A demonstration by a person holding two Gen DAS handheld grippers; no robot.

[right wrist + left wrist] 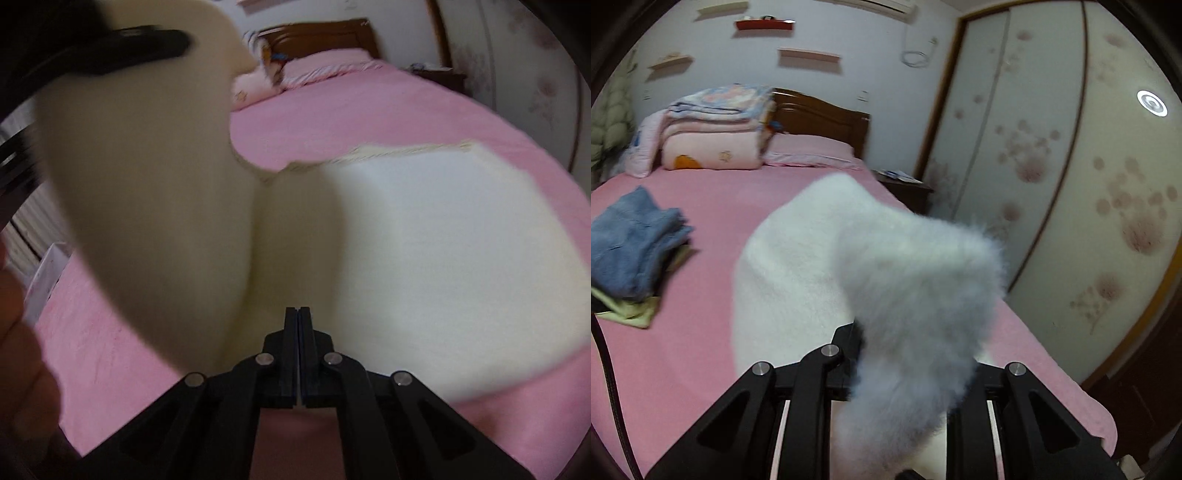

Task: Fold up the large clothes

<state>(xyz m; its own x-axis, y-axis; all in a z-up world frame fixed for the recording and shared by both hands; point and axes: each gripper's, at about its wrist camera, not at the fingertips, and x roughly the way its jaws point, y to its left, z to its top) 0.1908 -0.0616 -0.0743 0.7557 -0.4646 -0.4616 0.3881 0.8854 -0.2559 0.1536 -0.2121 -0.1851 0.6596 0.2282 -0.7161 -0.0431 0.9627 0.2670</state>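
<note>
A white fluffy garment (820,258) hangs lifted above the pink bed (683,350). My left gripper (882,336) is shut on a bunch of it, and the cloth hides the right finger. In the right wrist view part of the garment (443,240) lies flat on the bed (369,110), while its left part (147,166) rises, blurred, to the left gripper (129,48) at the top left. My right gripper (297,312) is shut, its tips at the garment's near edge. I cannot see any cloth between its pads.
A stack of folded clothes with a blue piece on top (631,243) lies at the bed's left. Folded quilts (716,129) and a pillow (812,151) sit by the wooden headboard (820,114). A nightstand (905,184) and flowered wardrobe doors (1052,184) stand to the right. A hand (14,332) shows at the left edge.
</note>
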